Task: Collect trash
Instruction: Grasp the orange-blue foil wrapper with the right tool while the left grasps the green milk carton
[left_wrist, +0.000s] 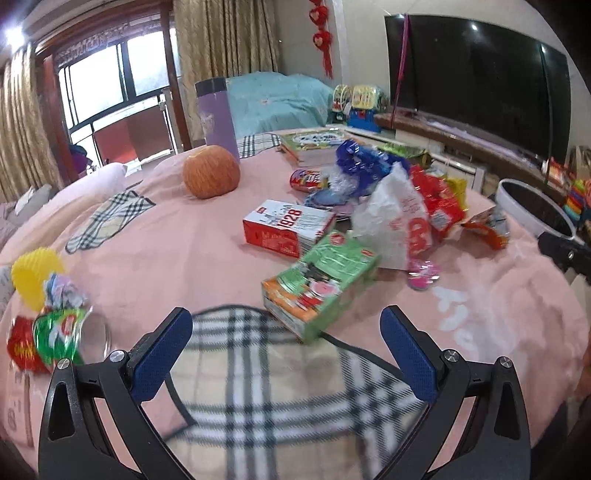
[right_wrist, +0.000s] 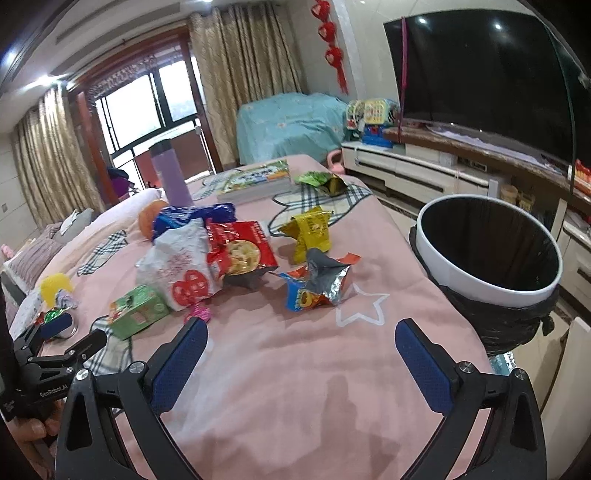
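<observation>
Trash lies scattered on a pink-covered table (right_wrist: 295, 373). My left gripper (left_wrist: 286, 315) is open just short of a green carton (left_wrist: 321, 284); a red-and-white box (left_wrist: 288, 227) lies beyond it. My right gripper (right_wrist: 301, 328) is open and empty over bare cloth, with a torn orange-and-silver foil wrapper (right_wrist: 317, 280) a short way ahead. Behind the wrapper lie a yellow wrapper (right_wrist: 308, 230), a red cracker packet (right_wrist: 240, 251) and a white plastic bag (right_wrist: 181, 266). A white bin (right_wrist: 461, 273) lined with a black bag stands off the table's right edge.
An orange fruit (left_wrist: 211, 171), a purple cup (left_wrist: 216, 110) and stacked books (right_wrist: 255, 181) stand at the far side. Crumpled green and red wrappers (left_wrist: 55, 332) and a yellow spiky ball (left_wrist: 35, 273) lie at the left. A TV (right_wrist: 480, 74) and its stand fill the right.
</observation>
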